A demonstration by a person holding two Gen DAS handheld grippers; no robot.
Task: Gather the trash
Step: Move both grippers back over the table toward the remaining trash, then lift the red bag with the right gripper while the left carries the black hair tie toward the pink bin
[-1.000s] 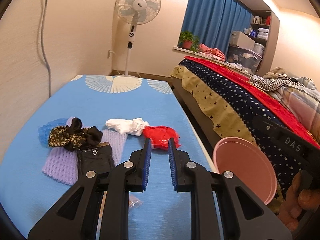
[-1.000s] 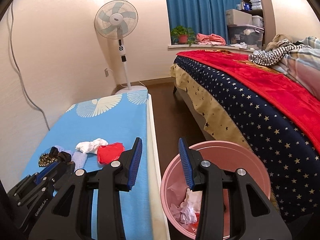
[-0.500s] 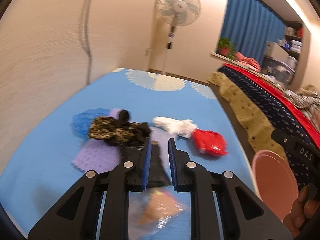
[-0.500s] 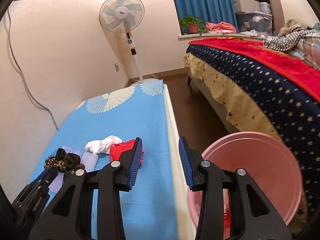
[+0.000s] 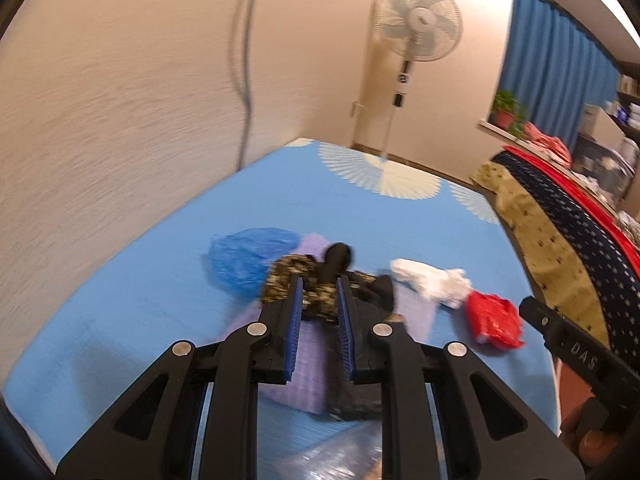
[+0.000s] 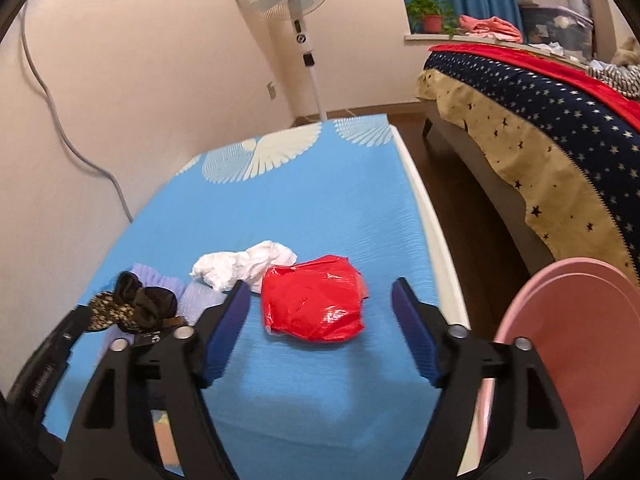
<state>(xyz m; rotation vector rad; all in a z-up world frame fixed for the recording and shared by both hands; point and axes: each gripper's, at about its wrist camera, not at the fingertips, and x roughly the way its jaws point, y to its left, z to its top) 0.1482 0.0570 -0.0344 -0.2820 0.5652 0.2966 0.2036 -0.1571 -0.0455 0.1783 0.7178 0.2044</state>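
A blue-covered low table (image 6: 320,208) along a bedroom wall carries the litter. From the left, the left gripper (image 5: 318,300), jaws narrow with nothing pinched, lines up on a patterned black wrapper (image 5: 316,286). The right gripper (image 6: 320,300), jaws just opened wide and empty, frames a red plastic wad (image 6: 314,300), likely its pick. Only the right view shows the pink bin (image 6: 568,344) waiting beside the table.

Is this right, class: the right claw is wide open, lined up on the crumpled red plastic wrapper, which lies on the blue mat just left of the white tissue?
One detail is wrong. The right wrist view shows the red plastic wrapper lying just right of the white tissue, not left. The rest holds: the right claw is wide open, lined up on the wrapper, which lies on the blue mat.
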